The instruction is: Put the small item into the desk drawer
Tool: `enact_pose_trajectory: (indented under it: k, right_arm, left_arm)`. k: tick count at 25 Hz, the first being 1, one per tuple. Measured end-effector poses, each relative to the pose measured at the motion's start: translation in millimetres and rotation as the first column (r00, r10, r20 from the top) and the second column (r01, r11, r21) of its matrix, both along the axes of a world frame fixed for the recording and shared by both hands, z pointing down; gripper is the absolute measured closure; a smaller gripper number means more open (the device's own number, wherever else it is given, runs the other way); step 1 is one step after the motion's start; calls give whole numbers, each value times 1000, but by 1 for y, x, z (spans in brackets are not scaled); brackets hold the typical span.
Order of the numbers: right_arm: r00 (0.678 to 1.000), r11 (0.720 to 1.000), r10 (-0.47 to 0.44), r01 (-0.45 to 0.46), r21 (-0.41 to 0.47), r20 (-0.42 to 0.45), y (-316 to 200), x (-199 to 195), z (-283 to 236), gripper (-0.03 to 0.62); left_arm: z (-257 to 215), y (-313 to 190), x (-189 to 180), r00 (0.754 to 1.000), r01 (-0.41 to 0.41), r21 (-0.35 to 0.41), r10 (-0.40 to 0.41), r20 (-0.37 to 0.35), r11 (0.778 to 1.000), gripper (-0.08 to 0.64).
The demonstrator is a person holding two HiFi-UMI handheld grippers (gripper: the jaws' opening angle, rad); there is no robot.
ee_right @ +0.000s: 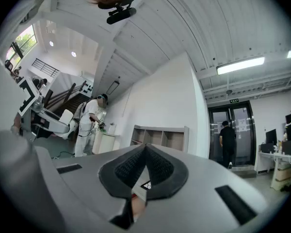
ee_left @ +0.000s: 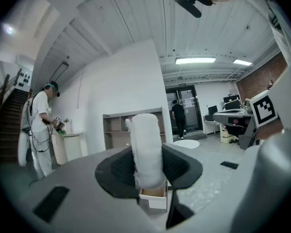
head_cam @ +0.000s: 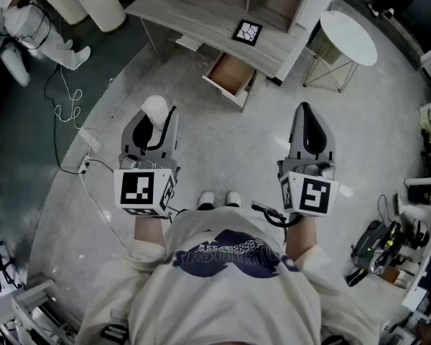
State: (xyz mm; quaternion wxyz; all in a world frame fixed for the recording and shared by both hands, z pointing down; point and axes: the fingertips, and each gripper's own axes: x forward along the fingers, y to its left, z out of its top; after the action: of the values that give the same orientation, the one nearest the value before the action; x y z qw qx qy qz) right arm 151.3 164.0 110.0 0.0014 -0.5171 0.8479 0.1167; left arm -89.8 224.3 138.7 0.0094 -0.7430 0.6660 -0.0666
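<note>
Small item (ee_left: 146, 149) upright in left gripper (head_cam: 156, 124)

Beyond the left gripper (ee_left: 147, 152), only a corner of the open drawer (ee_left: 154, 195) shows; the white roll (ee_left: 146, 130) in its jaws covers the rest. Below the right gripper's (ee_right: 145, 149) tips, a patterned card (ee_right: 145, 185) peeks through, too small to read.
</note>
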Motion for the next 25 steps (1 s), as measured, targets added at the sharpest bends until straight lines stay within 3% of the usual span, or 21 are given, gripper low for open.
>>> enact_pose_trajectory:
  k: [13,20,22,25]
  right_arm:
    - [1000,1000,-8,8,-22,-2,0,7,13,594]
    - [992,989,-73,85,-119,105,-7,16,26,592]
    - [990,987,-84,98,-131,110,-10,19,29,559]
    - [989,982,-100,117,-151,111,-15,22,32,451]
  left_arm:
    - [6,4,3,1000,16,-17,-15,13,1000,419]
    - [9,7,1,999,45,-35,-44,24,998,419]
    - [10,5,0,998,54,-40,-53,26,998,419]
    - [12,3,-1,997,69,-47,-68,29,996,419]
